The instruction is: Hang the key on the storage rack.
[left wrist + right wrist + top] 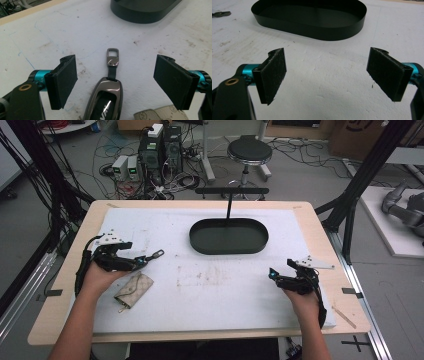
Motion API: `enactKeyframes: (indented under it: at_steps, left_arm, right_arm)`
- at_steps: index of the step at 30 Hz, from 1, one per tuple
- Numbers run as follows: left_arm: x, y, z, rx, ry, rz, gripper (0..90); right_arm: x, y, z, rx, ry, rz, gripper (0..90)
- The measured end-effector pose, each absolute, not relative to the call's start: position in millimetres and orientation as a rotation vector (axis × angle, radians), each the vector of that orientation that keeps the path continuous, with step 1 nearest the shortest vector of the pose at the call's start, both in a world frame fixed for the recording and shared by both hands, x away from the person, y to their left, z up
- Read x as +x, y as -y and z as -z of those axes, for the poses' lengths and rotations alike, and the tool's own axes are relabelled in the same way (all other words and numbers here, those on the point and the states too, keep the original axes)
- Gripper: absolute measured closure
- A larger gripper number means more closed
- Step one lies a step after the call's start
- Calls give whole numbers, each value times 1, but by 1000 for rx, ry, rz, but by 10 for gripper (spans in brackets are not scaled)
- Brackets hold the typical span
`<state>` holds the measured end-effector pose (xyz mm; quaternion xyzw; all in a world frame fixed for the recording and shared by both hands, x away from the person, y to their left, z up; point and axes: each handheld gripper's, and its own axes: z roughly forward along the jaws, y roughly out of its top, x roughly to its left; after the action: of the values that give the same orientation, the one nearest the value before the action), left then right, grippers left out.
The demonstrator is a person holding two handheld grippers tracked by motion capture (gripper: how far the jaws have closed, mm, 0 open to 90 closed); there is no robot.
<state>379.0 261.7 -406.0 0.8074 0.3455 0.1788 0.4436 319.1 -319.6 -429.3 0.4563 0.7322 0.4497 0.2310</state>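
The left gripper [113,82] sits low over the car key fob [106,100], jaws spread wide on either side and touching nothing yet. This looks like the approach to a pick. The fob lies flat on the scuffed white table mat [215,295], a glossy gunmetal shell with a dark inset, a short strap and a small rectangular metal clasp [113,57] pointing away. Just beside it lies a beige monogrammed fabric key pouch [133,290]. Next move, as I judge it: ease forward and close squarely across the fob's rounded, slippery sides. The right gripper [334,75] waits over bare mat, jaws apart and empty, facing the matte black oval tray [317,32], well clear of the fob.
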Motion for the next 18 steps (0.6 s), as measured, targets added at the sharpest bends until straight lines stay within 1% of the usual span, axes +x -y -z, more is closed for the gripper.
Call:
enactKeyframes:
  at_steps: [2,7,18]
  left_arm:
    - [385,-259,407,2020,-854,-430,216]
    - [397,-253,416,2059,-869,-383,230]
    - [414,-241,432,2194,-865,-359,391]
  right_arm:
    - [319,320,430,1256,-2014,-1235,166]
    - [320,320,430,1262,-2013,-1233,166]
    - [321,321,431,1270,-2015,-1226,166]
